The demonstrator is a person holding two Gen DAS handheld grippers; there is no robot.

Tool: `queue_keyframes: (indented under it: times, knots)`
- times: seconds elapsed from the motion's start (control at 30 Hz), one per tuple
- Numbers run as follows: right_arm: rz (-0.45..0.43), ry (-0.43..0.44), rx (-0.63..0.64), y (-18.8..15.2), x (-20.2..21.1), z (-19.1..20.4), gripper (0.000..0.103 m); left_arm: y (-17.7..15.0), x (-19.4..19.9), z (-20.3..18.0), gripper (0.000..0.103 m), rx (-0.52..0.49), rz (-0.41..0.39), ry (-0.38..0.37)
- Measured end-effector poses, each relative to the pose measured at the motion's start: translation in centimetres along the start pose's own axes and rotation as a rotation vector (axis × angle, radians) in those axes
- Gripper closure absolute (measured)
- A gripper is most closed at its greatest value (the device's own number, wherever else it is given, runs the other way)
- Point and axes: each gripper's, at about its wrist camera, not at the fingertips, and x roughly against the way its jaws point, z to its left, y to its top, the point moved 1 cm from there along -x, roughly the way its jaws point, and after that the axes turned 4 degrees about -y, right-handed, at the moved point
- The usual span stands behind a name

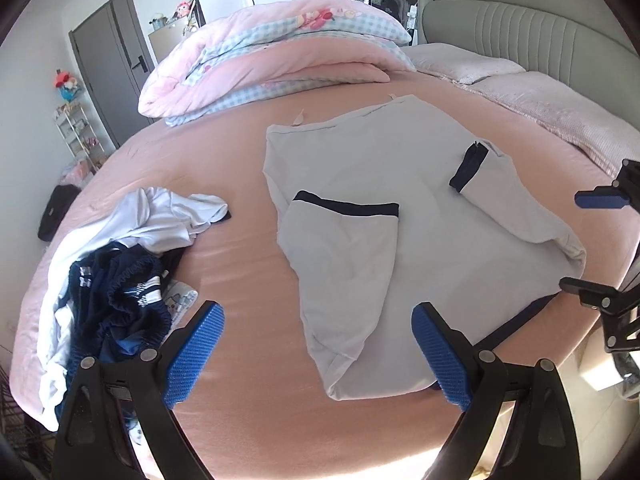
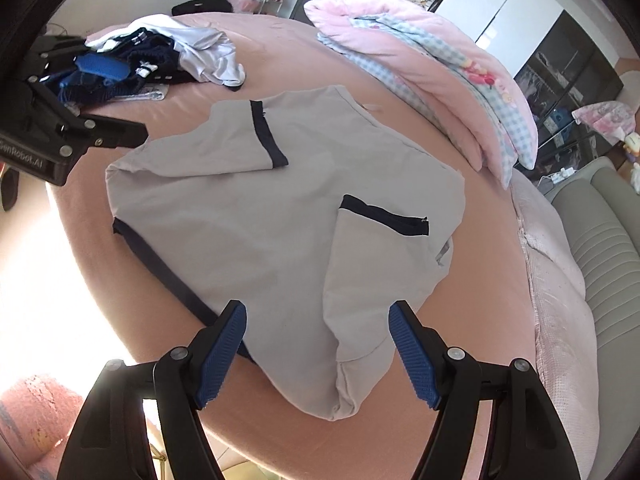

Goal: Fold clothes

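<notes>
A bed (image 1: 248,420) with a smooth pink sheet fills both views, its grey ribbed headboard (image 1: 532,28) at the far end. A thick pink and blue-check quilt (image 1: 280,60) is folded in a soft heap near the headboard.

The shirt (image 1: 360,184) lies flat in the middle of the bed, light grey, matte cloth, with navy trim. Both short sleeves are folded inward over the body, their dark cuffs lying on top, and a navy band edges the side nearest the foot of the bed.

A crumpled pile (image 1: 120,264) of white and navy clothes sits near the bed's edge, apart from the shirt.

The left gripper (image 1: 316,356) hovers low over the shirt's near sleeve fold, its black fingers spread wide, blue ridged pads (image 1: 196,360) holding nothing. The right gripper (image 2: 318,352) hangs over the opposite folded sleeve, likewise spread and empty, tilted down towards the cloth.
</notes>
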Motion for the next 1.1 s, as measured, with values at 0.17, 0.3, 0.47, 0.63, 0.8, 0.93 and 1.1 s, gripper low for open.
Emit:
queue_keyframes:
  times: [0.17,0.3,0.47,0.63,0.8,0.93,1.1]
  knots:
    - [0.051,-0.061,0.111,-1.7,-0.6,1.8,0.030,-1.6,0.5,-0.8,0.001,-0.158,-0.028,0.130]
    - [0.087,-0.088,0.129,-2.7,-1.1,1.9,0.030,-2.3,0.4,-1.4,0.001,-0.236,-0.014,0.151]
    - [0.093,-0.137,0.206,-3.7,-0.9,2.3,0.030,-3.2,0.0,-2.8,0.001,-0.367,0.000,0.165]
    - [0.114,-0.193,0.341,-5.2,-1.9,3.4,0.030,-4.0,-0.1,-4.7,0.001,-0.484,0.029,0.113]
    - [0.090,-0.218,0.413,-5.6,-2.7,4.3,0.030,-4.9,-1.0,-6.7,0.001,-0.612,0.057,0.140]
    - [0.070,-0.246,0.457,-5.5,-2.9,4.8,0.029,-5.6,-1.1,-7.9,0.000,-0.687,0.064,0.128]
    - [0.065,-0.278,0.452,-4.9,-3.3,4.9,0.029,-6.4,-1.9,-8.8,0.000,-0.768,0.072,0.157]
